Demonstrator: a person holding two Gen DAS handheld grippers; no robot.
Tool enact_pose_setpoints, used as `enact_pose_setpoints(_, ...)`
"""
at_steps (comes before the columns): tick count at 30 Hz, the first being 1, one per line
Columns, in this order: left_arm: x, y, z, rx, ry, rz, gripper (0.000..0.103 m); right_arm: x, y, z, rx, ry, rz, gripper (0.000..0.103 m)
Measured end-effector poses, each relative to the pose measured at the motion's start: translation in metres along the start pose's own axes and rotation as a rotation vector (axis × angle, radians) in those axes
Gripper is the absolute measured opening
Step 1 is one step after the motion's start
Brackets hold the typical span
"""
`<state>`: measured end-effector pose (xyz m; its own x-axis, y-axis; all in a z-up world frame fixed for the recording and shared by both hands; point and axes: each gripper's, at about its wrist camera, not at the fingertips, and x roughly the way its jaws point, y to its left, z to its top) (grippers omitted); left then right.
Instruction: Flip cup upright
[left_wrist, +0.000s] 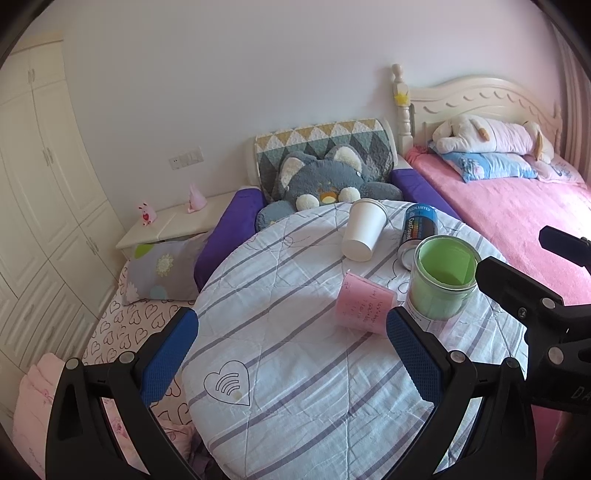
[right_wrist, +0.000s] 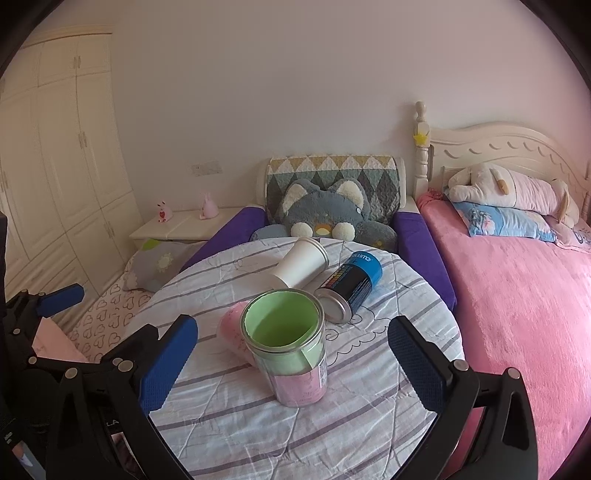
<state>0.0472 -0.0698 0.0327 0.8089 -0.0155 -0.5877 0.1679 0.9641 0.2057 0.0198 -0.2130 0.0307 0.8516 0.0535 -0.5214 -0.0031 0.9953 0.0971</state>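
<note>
Right gripper (right_wrist: 291, 360) wide apart over round table (right_wrist: 207, 421). Green-lined jar (right_wrist: 286, 345) upright between blue fingers (right_wrist: 168, 363). Behind, white cup (right_wrist: 301, 264) and can (right_wrist: 349, 286) lying sideways.

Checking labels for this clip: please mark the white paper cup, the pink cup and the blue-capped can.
white paper cup (left_wrist: 364, 230): left wrist view, on its side wall.
pink cup (left_wrist: 364, 304): left wrist view, on its side wall.
blue-capped can (right_wrist: 349, 284): right wrist view, on its dark printed body.
</note>
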Motion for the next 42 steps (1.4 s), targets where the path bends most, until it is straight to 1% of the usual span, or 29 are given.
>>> enact_pose_setpoints(4,-0.006,0.003,-0.002,-0.024,-0.013,0.002,0.103,-0.002,-0.001,-0.001,0.001,-0.002,0.007,0.103)
enact_pose_setpoints(11,-0.020,0.009,-0.018,-0.115,-0.082,-0.011,0.103,-0.011,0.001,-0.007,-0.003,-0.038,0.044,0.103)
enact_pose_setpoints(16,-0.026,0.008,-0.026,-0.140,-0.115,0.018,0.103,-0.018,0.007,-0.013,-0.034,-0.078,0.063,0.103)
enact_pose_setpoints(20,-0.028,0.012,-0.033,-0.164,-0.129,0.058,0.103,-0.023,0.010,-0.017,-0.052,-0.113,0.058,0.103)
enact_pose_setpoints(22,-0.029,0.014,-0.034,-0.170,-0.134,0.080,0.103,-0.024,0.011,-0.018,-0.058,-0.121,0.068,0.103)
enact_pose_setpoints(25,-0.031,0.017,-0.037,-0.185,-0.139,0.094,0.103,-0.025,0.013,-0.019,-0.066,-0.131,0.083,0.103)
enact_pose_setpoints(31,-0.032,0.019,-0.043,-0.190,-0.135,0.102,0.103,-0.023,0.019,-0.023,-0.081,-0.126,0.090,0.103)
enact_pose_setpoints(42,-0.031,0.017,-0.043,-0.188,-0.129,0.098,0.103,-0.024,0.024,-0.025,-0.091,-0.123,0.089,0.103)
